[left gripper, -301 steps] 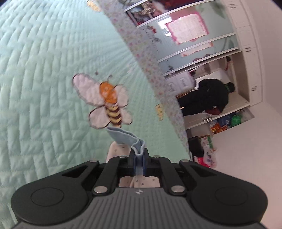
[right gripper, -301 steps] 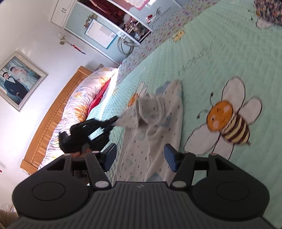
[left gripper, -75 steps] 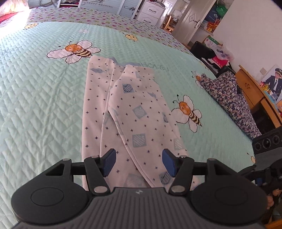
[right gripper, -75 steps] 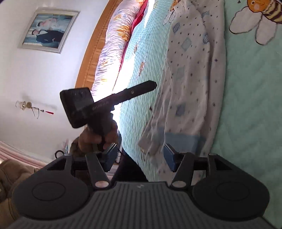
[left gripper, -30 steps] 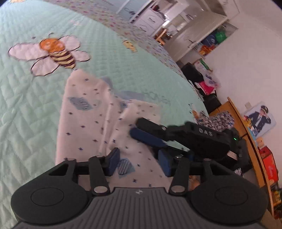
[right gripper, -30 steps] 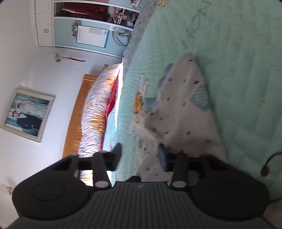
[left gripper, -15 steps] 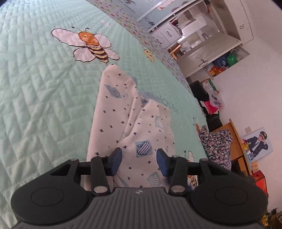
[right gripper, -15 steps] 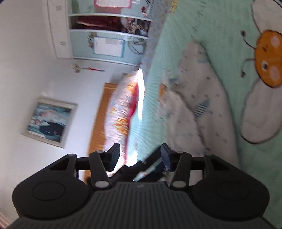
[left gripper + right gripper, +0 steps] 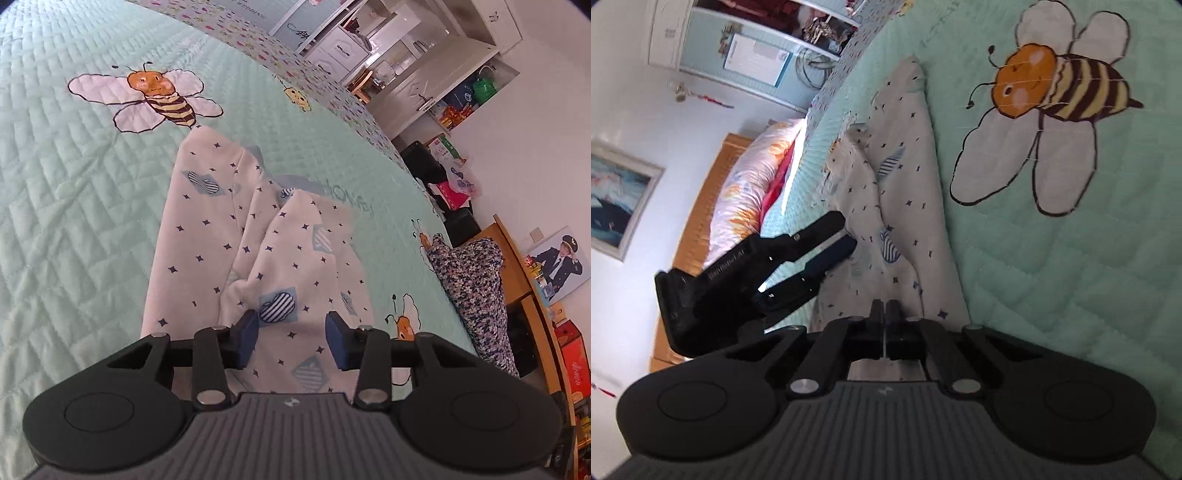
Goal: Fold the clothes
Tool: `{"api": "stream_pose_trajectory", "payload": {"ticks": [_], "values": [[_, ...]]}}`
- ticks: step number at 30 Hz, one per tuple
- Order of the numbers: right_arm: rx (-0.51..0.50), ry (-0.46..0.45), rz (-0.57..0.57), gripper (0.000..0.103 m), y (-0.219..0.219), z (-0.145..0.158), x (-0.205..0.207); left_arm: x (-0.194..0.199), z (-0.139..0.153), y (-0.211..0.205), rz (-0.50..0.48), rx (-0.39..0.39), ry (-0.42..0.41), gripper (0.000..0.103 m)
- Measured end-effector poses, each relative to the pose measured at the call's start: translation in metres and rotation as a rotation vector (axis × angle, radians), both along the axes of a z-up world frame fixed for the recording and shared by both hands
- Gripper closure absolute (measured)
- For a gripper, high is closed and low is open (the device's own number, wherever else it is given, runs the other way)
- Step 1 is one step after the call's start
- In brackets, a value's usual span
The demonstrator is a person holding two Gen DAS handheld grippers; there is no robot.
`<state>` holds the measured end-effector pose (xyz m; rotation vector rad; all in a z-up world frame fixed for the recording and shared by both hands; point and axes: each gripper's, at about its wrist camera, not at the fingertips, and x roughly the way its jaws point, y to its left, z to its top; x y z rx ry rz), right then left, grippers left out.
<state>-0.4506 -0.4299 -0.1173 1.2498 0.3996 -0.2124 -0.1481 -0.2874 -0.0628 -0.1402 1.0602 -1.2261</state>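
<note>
Garment: your white pyjama piece [image 9: 258,258], soft cloth dotted with small dark stars and striped hearts, lay lengthwise in loose folds on the bed.
Bedspread [image 9: 74,206]: mint quilt, stitched in zigzag, with bees.
Left gripper [image 9: 291,338]: your fingers stood apart above the near end, clamping nothing.
Right gripper [image 9: 885,314]: your jaws were closing, almost together; whether cloth lay between them could not be told.

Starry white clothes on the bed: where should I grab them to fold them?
Probably pinch the near end, coming in low from this side. The garment lies long and flat, running away towards the bee, so that end could lift over the far one.
</note>
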Motion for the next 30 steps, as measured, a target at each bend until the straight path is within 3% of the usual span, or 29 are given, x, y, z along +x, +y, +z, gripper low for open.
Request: {"api": "stream_pose_trajectory", "payload": {"ticks": [1,3,5,7,9,12,14,18,20,24,25,28,30], "values": [[-0.030,-0.032,0.002,0.048,0.004,0.009,-0.006,-0.005,0.006,0.007,-0.006,-0.016,-0.024,0.058],[-0.048,-0.045,0.042,0.042,0.012,0.014,-0.010,-0.017,0.015,0.022,-0.019,-0.042,-0.067,0.051],[-0.053,-0.030,0.075,0.042,0.020,0.010,-0.012,-0.025,0.009,0.029,-0.030,-0.015,-0.079,0.045],[-0.076,-0.002,0.076,0.057,0.026,-0.001,-0.012,-0.029,-0.010,0.028,-0.039,0.069,-0.077,0.047],[-0.083,0.013,0.060,0.061,0.027,0.001,-0.011,-0.033,-0.010,0.032,-0.023,0.063,-0.090,0.048],[-0.153,0.033,0.074,0.052,0.039,0.023,-0.012,-0.040,0.008,0.041,0.000,0.043,-0.067,0.048],[-0.205,0.031,0.113,0.048,0.051,0.035,-0.013,-0.053,0.019,0.049,-0.036,-0.003,-0.103,0.047],[-0.220,0.088,0.148,0.047,0.058,0.027,-0.012,-0.060,-0.007,0.053,-0.023,0.093,-0.060,0.047],[-0.253,0.064,0.120,0.048,0.057,0.027,-0.026,-0.062,-0.015,0.061,-0.003,0.056,-0.048,0.047],[-0.574,0.182,0.214,0.048,0.067,0.049,-0.034,-0.063,-0.013,0.061,0.022,0.054,-0.038,0.047],[-0.613,0.173,0.233,0.047,0.069,0.053,-0.037,-0.065,-0.009,0.059,0.025,0.061,-0.042,0.047],[-0.607,0.091,0.268,0.045,0.067,0.054,-0.045,-0.077,0.004,0.053,-0.014,0.022,-0.061,0.047],[-0.574,0.158,0.331,0.045,0.060,0.038,-0.040,-0.085,0.002,0.044,-0.060,0.049,-0.080,0.047]]}}
